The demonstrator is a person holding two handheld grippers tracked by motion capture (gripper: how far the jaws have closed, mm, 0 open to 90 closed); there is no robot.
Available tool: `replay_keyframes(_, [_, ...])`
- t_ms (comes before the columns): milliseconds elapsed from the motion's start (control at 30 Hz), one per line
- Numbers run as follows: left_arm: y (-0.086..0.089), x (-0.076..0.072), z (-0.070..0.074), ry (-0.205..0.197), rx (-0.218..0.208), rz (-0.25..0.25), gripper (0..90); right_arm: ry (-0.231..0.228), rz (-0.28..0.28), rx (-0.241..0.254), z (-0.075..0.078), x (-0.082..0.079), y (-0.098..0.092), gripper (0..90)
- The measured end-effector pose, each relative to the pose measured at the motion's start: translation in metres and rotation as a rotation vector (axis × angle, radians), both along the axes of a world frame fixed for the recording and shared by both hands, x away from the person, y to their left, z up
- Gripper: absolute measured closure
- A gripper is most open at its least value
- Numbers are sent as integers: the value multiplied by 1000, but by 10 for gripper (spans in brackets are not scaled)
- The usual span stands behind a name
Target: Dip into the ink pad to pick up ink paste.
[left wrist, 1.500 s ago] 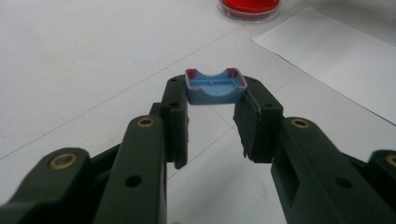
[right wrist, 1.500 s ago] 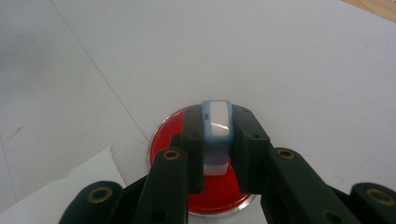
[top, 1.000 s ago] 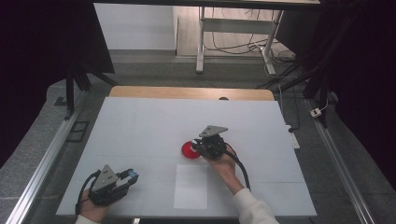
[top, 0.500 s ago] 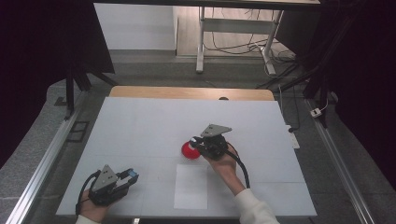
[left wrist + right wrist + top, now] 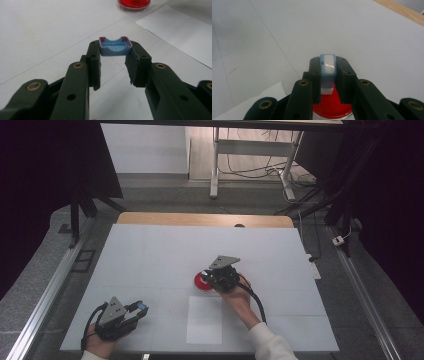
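My left gripper [image 5: 136, 309] rests near the table's front left corner, shut on a small blue cap-like piece [image 5: 115, 46] with reddish edges, held between its fingertips [image 5: 93, 51]. My right gripper [image 5: 206, 277] sits near the table's middle, held by a hand. It is shut on a thin light-blue and white piece [image 5: 328, 70], held just over a round red dish [image 5: 332, 106]. The red dish [image 5: 201, 281] lies on the white table top, and it appears far ahead in the left gripper view as the red dish [image 5: 134, 3].
A white sheet of paper [image 5: 205, 320] lies flat in front of the dish, between the two grippers. The white table top [image 5: 160, 255] ends at a wooden strip [image 5: 200, 220] at the back. Metal rails [image 5: 47, 290] run along both sides.
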State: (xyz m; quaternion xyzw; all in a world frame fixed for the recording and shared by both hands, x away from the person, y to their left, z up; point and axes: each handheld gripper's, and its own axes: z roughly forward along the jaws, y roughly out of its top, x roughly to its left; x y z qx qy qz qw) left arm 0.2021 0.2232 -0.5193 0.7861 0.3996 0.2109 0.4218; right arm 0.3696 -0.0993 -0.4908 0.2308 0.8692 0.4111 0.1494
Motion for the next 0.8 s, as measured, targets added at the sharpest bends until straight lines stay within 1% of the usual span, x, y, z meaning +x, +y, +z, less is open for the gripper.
replay_keyframes(167, [0, 0, 0, 1, 1, -1, 656, 0, -6, -1, -1, 1, 1, 756])
replay_keyframes(233, [0, 0, 0, 0, 1, 0, 655, -1, -13, -17, -2, 1, 1, 756])
replay_keyframes(333, [0, 0, 0, 0, 0, 2, 656, 4, -10, -24, -4, 2, 1, 756])
replay_keyframes(367, [0, 0, 0, 0, 0, 2, 656, 2, -10, -33, -4, 2, 1, 756])
replay_keyframes(533, [0, 0, 0, 2, 0, 1, 656, 1, -10, -25, -5, 2, 1, 756])
replay_keyframes(800, [0, 0, 0, 1, 0, 1, 656, -2, -10, -34, -6, 2, 2, 757])
